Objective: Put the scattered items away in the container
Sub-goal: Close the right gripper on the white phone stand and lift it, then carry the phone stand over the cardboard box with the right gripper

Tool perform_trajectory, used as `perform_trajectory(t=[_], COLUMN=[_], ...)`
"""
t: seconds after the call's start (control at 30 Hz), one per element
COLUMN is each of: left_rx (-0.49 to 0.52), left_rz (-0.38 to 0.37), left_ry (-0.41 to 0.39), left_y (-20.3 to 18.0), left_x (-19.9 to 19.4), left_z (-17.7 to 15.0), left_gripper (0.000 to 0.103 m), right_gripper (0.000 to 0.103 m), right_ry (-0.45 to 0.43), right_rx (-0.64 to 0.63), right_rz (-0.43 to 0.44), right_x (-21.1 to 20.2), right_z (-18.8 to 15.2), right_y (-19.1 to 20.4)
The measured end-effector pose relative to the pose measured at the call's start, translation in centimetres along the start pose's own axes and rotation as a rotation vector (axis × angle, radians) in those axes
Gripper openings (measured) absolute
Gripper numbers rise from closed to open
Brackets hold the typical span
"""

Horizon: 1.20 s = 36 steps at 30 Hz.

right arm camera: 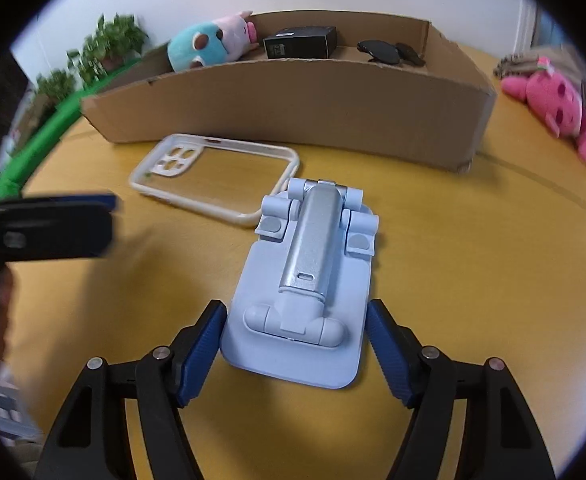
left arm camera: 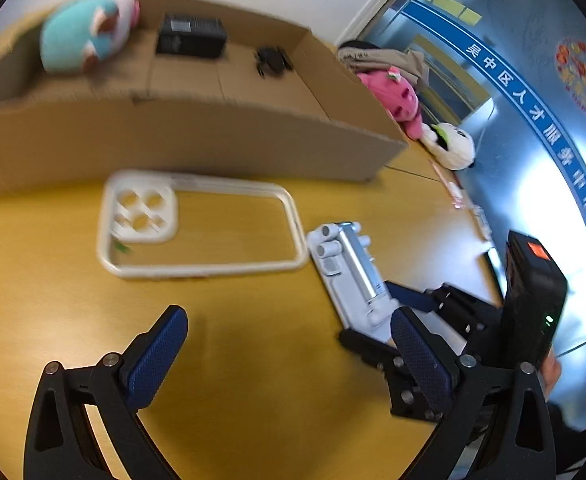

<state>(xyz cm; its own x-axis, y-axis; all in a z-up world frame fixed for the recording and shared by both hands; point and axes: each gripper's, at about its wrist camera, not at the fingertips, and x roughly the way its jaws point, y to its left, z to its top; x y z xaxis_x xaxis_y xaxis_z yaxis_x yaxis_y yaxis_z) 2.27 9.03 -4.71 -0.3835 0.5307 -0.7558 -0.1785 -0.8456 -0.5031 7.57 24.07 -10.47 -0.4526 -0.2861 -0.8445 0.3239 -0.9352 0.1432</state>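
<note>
A light-blue folding phone stand (right arm camera: 305, 276) lies flat on the yellow table. My right gripper (right arm camera: 296, 309) is open and straddles its near end, one blue pad close to each side edge. A white clear phone case (left arm camera: 197, 224) lies just in front of the cardboard box (left arm camera: 181, 136). My left gripper (left arm camera: 289, 320) hovers open over bare table before the case, holding nothing. The box holds a teal and pink plush (left arm camera: 81, 36), a small black box (left arm camera: 191, 36) and black sunglasses (right arm camera: 389, 54). The stand (left arm camera: 345, 272) lies to the right of the case.
A pink plush (right arm camera: 553, 104) and a white plush (left arm camera: 453, 148) lie on the table right of the box, by a glass wall. Potted plants (right arm camera: 105, 48) stand beyond the table's far left edge. A hand shows at the left edge of the right wrist view.
</note>
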Motion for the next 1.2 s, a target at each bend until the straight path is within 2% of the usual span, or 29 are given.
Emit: perform_trajectory(t=[0.1,0.17,0.27,0.33,0.37,0.6,0.8,1.0,1.2], left_rx=[-0.071,-0.086,-0.099,-0.118,-0.125,-0.151,-0.124,-0.047,0.03], left_rz=[-0.078,-0.124,-0.16,-0.187,-0.192,-0.222,-0.277,-0.289,-0.288], left_ry=[0.068,0.08,0.109,0.132,0.138,0.15,0.097,0.016,-0.076], left_y=[0.1,-0.2,-0.8,-0.9,-0.9,-0.2,-0.8,-2.2,-2.9], left_x=[2.0,2.7,3.9,4.5,4.8,4.5,2.3,-1.6,-6.2], left_z=[0.0,0.2,0.5,0.4,0.4,0.4,1.6,5.1,10.8], left_gripper=[0.086,0.082,0.065,0.047,0.043,0.04,0.033,0.031,0.03], right_gripper=[0.071,0.071,0.07,0.07,0.07,0.07,0.07,0.07,0.07], right_ry=[0.002,0.005,0.004,0.002,0.002,0.007,-0.029,-0.114,-0.211], right_rx=[0.044,0.07,0.08,0.075,0.069,0.052,0.035,-0.011,-0.077], right_rz=[0.076,0.123,0.182,0.211,0.214,0.201,0.209,0.193,0.181], right_x=[-0.5,-0.6,-0.8,-0.8,-0.8,-1.0,-2.2,-4.7,-7.2], right_z=[-0.4,-0.6,-0.9,-1.2,-1.3,-1.1,0.1,3.7,9.0], right_y=[-0.2,-0.2,0.5,1.0,1.3,2.2,3.0,4.5,5.9])
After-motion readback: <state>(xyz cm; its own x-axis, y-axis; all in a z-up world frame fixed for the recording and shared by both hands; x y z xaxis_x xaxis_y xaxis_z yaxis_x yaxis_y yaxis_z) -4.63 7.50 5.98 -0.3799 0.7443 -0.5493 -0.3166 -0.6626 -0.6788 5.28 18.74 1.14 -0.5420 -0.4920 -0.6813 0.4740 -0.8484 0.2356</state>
